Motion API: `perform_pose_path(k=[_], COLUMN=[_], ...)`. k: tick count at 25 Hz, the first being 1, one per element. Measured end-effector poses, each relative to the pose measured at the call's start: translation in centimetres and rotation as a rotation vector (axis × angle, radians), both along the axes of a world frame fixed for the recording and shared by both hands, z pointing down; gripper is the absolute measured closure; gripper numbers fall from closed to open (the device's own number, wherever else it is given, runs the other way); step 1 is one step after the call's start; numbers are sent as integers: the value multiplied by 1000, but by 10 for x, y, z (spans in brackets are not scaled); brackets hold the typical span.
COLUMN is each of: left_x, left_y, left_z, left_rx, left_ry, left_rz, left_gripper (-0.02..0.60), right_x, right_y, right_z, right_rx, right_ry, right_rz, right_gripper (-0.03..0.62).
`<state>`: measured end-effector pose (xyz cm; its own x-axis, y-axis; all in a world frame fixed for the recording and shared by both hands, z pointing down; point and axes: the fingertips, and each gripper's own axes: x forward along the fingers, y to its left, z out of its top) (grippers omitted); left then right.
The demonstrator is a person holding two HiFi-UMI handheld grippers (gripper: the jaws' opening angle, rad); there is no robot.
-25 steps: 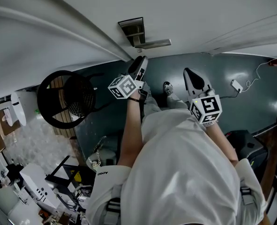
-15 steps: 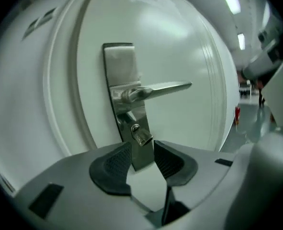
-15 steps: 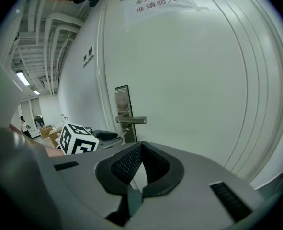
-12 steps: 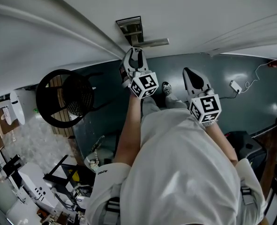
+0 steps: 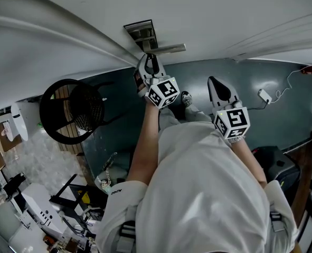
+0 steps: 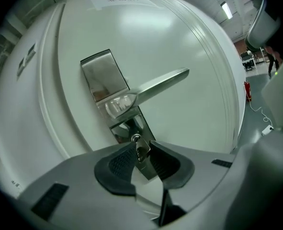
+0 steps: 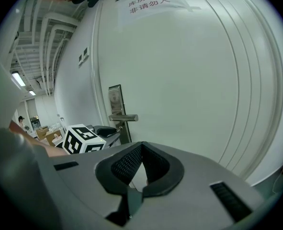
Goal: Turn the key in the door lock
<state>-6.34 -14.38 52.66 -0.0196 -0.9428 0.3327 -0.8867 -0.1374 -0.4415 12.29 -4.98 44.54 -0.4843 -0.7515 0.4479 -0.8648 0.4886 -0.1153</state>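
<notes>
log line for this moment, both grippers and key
left gripper: jaws just closed onto key in lock | right gripper: shut, empty, clear of door

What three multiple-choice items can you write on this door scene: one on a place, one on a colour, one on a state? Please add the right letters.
1. Where is the key relative to the lever handle?
A) above it
B) below it
C) on the floor

2. What colour is the door?
A) white
B) red
C) black

3. What is the left gripper doing?
A) pressing on the key
B) gripping the lever handle
C) hanging far away from the door

Answers:
1 B: the key shows just under the handle.
2 A: the door is plain white.
3 A: its jaws have just been closing and now press the key between them.
</notes>
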Motion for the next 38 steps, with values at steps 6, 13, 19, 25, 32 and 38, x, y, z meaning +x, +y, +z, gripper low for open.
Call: perform_pose_path(k=[6,13,19,25,32,38], left_x=[-1,-1,-6,-9,-14,-16], left_y=[-2,-3,-4,-4,-1,-1], left_z=[8,4,3,2,1,3], left_rx=[18,0,19,9,7,13], left_ry=[-241,-51,166,476,767,1130], left_rz=[-12,-19,-95,-138,-170,-163], left_gripper=[499,500,499,510,552,552], right_x=[7,8,9,9,4,2], right_y=[-6,-14,-20,-24,-21,-19], right_z=[-2,-2,0,3,6,7], right_rx=[7,6,0,-6,-17,-17], right_ry=[-8,-8,-8,-5,0,0], right_rz=[2,-23,-43,-66,-93,-97], right_gripper=[592,592,592,592,592,592])
